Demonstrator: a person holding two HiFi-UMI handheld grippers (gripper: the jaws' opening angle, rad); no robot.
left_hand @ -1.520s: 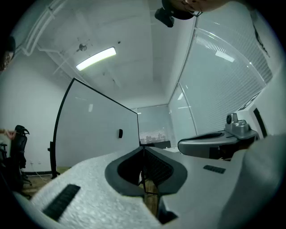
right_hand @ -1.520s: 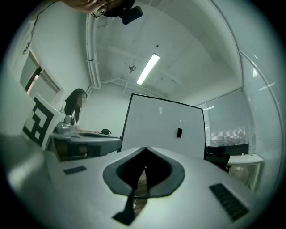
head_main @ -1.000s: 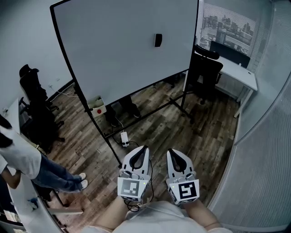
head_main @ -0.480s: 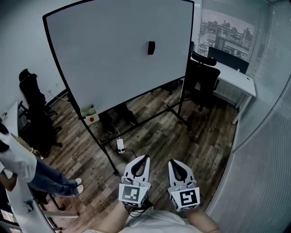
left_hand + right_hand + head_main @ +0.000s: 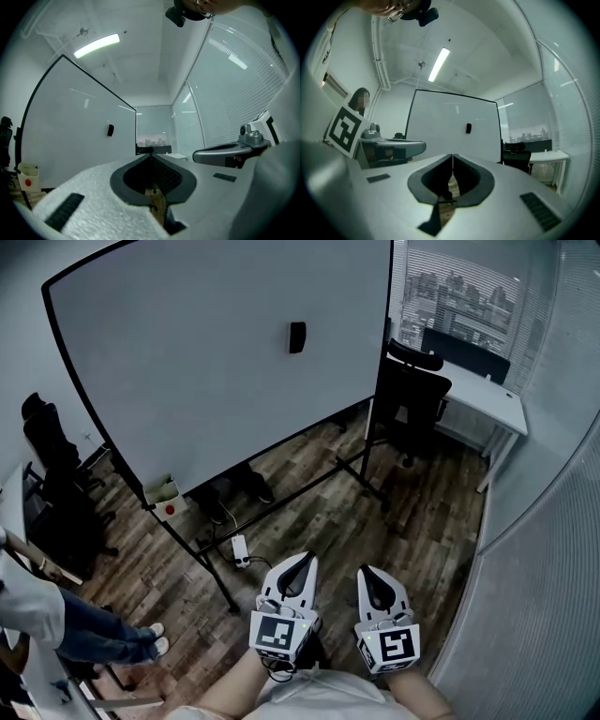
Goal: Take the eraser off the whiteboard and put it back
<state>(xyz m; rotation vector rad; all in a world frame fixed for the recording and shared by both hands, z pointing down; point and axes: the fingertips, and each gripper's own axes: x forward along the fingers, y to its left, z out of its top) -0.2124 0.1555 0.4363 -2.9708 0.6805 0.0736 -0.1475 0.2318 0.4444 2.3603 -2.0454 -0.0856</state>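
A small black eraser (image 5: 297, 337) sticks high on the big whiteboard (image 5: 187, 381), right of its middle. It shows small and far in the left gripper view (image 5: 110, 130) and the right gripper view (image 5: 468, 128). My left gripper (image 5: 307, 561) and right gripper (image 5: 368, 574) are held side by side low in the head view, close to the body, well short of the board. Both are shut with nothing between the tips, and both point level toward the board.
The whiteboard stands on a black wheeled frame (image 5: 361, 465) over a wood floor. A black office chair (image 5: 411, 395) and a white desk (image 5: 478, 395) stand to its right. A person (image 5: 56, 615) and dark chairs (image 5: 52, 465) are at the left. A power strip (image 5: 240, 551) lies on the floor.
The board and eraser have shifted left and grown larger in the head view. Both grippers sit a little lower in that view, still shut.
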